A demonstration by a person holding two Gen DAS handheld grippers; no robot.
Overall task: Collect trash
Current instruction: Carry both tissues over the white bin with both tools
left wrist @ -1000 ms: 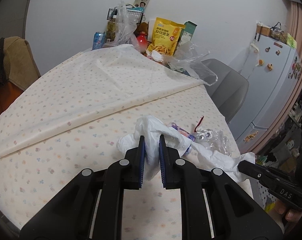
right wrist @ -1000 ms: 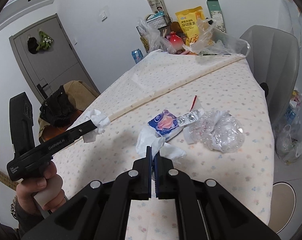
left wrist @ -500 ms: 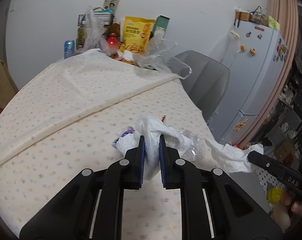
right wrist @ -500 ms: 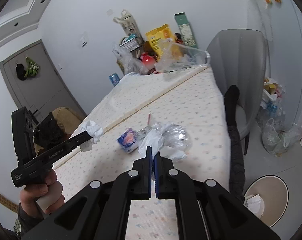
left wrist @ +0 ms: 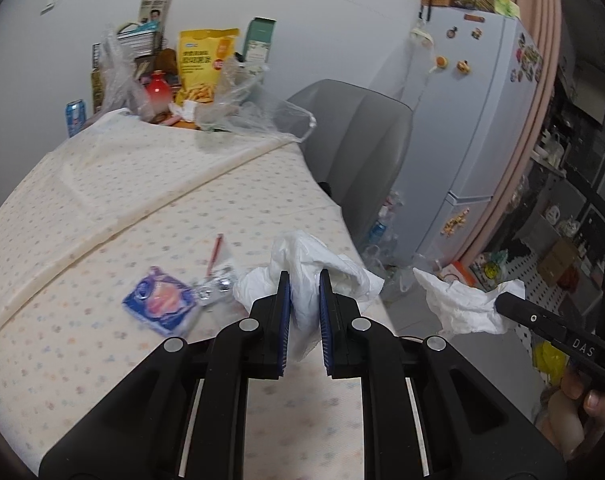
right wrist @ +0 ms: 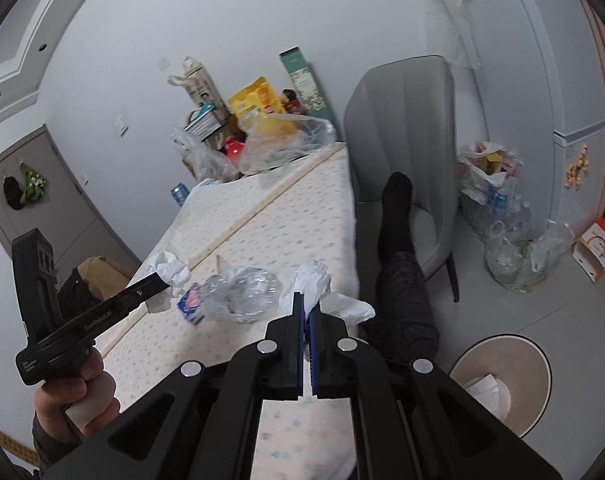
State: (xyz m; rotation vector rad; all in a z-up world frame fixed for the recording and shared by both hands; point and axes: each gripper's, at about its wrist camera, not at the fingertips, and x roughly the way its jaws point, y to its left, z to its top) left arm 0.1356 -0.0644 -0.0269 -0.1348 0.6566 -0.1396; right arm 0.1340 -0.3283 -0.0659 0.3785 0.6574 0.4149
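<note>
L gripper: clamped on crumpled white tissue, over table edge.
R gripper: pinching 2nd tissue wad, off table side.
Bin: on floor, lower right.
Table: snack wrapper, clear plastic.

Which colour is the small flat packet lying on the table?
Blue with pink, the packet shows best in the left wrist view.

Soft, even indoor light, heavy fisheye bending and dark vignetted corners, with perhaps slight motion blur throughout

Pale walls, grey chair beside clothed table, white fridge, grey door.
</note>
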